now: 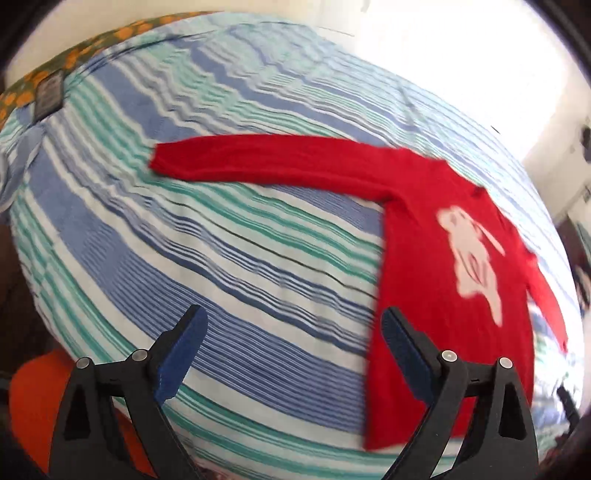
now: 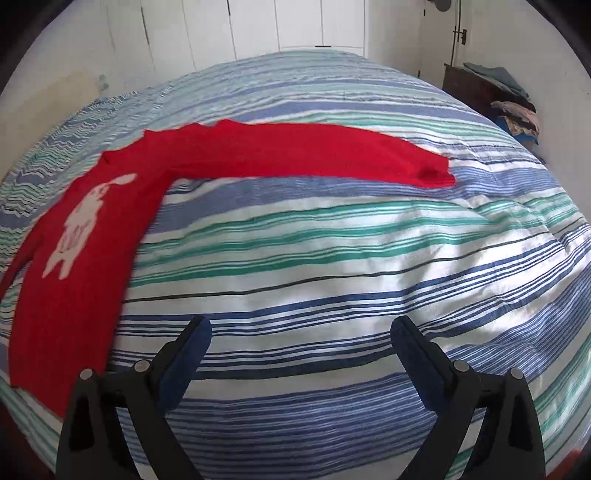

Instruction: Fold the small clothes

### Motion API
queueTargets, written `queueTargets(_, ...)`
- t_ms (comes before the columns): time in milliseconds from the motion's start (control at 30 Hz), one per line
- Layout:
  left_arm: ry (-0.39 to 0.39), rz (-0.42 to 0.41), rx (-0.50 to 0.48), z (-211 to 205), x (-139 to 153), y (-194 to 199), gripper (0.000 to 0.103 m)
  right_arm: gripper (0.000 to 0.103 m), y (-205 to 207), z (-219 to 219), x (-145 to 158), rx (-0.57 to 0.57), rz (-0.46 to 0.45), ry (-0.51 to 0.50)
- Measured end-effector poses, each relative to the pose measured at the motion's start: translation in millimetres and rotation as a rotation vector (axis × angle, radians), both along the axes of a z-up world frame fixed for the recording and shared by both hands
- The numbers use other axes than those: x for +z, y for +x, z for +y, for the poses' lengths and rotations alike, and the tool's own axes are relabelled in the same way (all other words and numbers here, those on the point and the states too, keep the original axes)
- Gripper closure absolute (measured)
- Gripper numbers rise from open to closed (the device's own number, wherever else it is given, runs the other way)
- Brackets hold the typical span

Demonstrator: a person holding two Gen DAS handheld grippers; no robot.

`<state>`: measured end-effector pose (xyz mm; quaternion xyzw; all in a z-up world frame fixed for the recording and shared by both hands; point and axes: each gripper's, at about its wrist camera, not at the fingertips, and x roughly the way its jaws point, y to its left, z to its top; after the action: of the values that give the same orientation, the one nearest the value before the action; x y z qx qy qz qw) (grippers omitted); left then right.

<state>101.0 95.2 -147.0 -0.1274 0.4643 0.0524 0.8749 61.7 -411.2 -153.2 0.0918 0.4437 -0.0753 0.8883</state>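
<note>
A small red sweater (image 1: 436,266) with a white animal figure lies flat on the striped bed. In the left wrist view its body is at the right and one long sleeve (image 1: 266,162) stretches out to the left. In the right wrist view the sweater (image 2: 85,236) is at the left and its other sleeve (image 2: 317,155) stretches to the right. My left gripper (image 1: 291,328) is open and empty above the bedspread, its right finger over the sweater's hem side. My right gripper (image 2: 301,336) is open and empty above bare bedspread, right of the sweater's body.
The bed cover (image 2: 351,258) has blue, green and white stripes. A dark flat object (image 1: 48,98) lies on a green and orange cloth at the far left bed edge. A dark cabinet with piled clothes (image 2: 506,96) stands beyond the bed. White cupboard doors (image 2: 258,26) are behind.
</note>
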Motion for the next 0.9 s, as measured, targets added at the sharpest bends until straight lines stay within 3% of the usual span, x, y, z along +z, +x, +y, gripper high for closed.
queueTargets(67,0.041,0.017,-0.134,-50,-10,3,0.007,0.005,-4,44,15,0.142,-0.036,0.013)
queueTargets(167,0.168,0.063,-0.247,-103,-31,-1,0.007,0.005,1,100,17,0.312,-0.046,-0.017)
queueTargets(233,0.216,0.121,-0.281,-114,-50,-5,0.007,0.005,6,120,3,0.36,-0.02,-0.036)
queueTargets(300,0.236,0.145,-0.279,-105,-65,-9,0.006,0.005,8,126,-26,0.367,0.066,-0.044)
queueTargets(367,0.218,0.13,-0.28,-91,-68,-17,0.004,0.006,4,119,-57,0.351,0.178,-0.051)
queueTargets(433,0.212,0.139,-0.273,-79,-64,-27,0.005,0.005,-15,106,-57,0.321,0.125,0.003)
queueTargets(533,0.184,0.064,-0.179,-59,-45,-37,0.006,0.005,-23,94,-52,0.298,0.171,0.024)
queueTargets(600,0.156,0.002,-0.108,-41,-34,-34,0.005,0.006,-31,87,-39,0.254,0.138,-0.022)
queueTargets(667,0.16,-0.02,-0.021,-24,-35,-25,0.005,0.006,-38,71,-21,0.168,0.046,-0.053)
queueTargets(800,0.127,0.065,0.114,3,-66,0,0.005,0.005,-34,23,-10,-0.033,-0.042,-0.055)
queueTargets(900,0.132,0.086,0.125,5,-80,4,0.003,0.005,-24,-7,-40,-0.131,0.058,-0.014)
